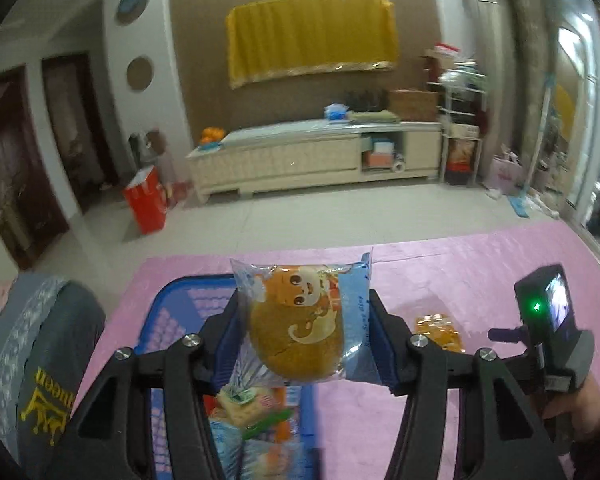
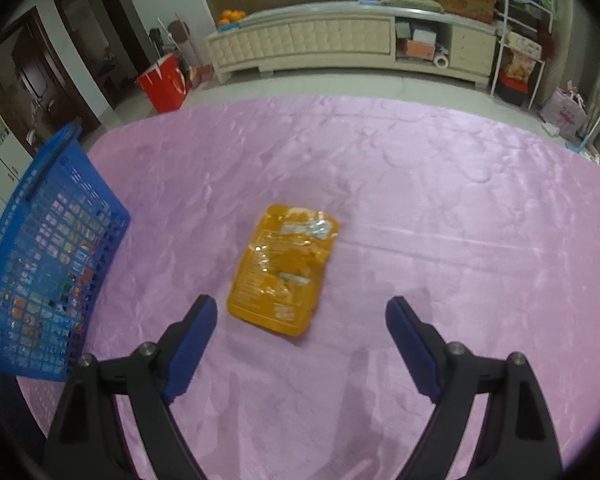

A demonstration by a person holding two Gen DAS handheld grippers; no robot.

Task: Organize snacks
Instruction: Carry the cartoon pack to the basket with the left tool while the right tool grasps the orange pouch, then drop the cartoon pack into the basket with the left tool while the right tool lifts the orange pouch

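The left gripper [image 1: 306, 324] pinches a wrapped round cake [image 1: 296, 332] between its blue fingers [image 1: 230, 344], holding it in the air above the blue basket [image 1: 168, 312]. The packet's clear wrapper and cartoon print hide most of the basket's inside; below it only slivers of other snack packets [image 1: 252, 416] show, blurred and cut off by the frame. The basket sits at the left edge of the tabletop [image 2: 420, 200], and through its mesh wall the contents read only as coloured specks.

The right gripper [image 2: 302, 322] has its fingers spread wide with nothing between them, poised over an orange packet [image 2: 284, 268] that lies flat near the middle of the tabletop, its print too soft to read. From the left view, the hand [image 1: 576, 408] holding that gripper is half cut off at the edge.

The tabletop is covered in a wrinkled, glossy pink cloth. Past its far edge lie pale floor tiles, a red bag [image 2: 164, 84], a long cream cabinet [image 2: 340, 44] bearing oranges [image 2: 231, 16] and boxes, and a yellow cloth [image 1: 312, 38] on the brown wall.
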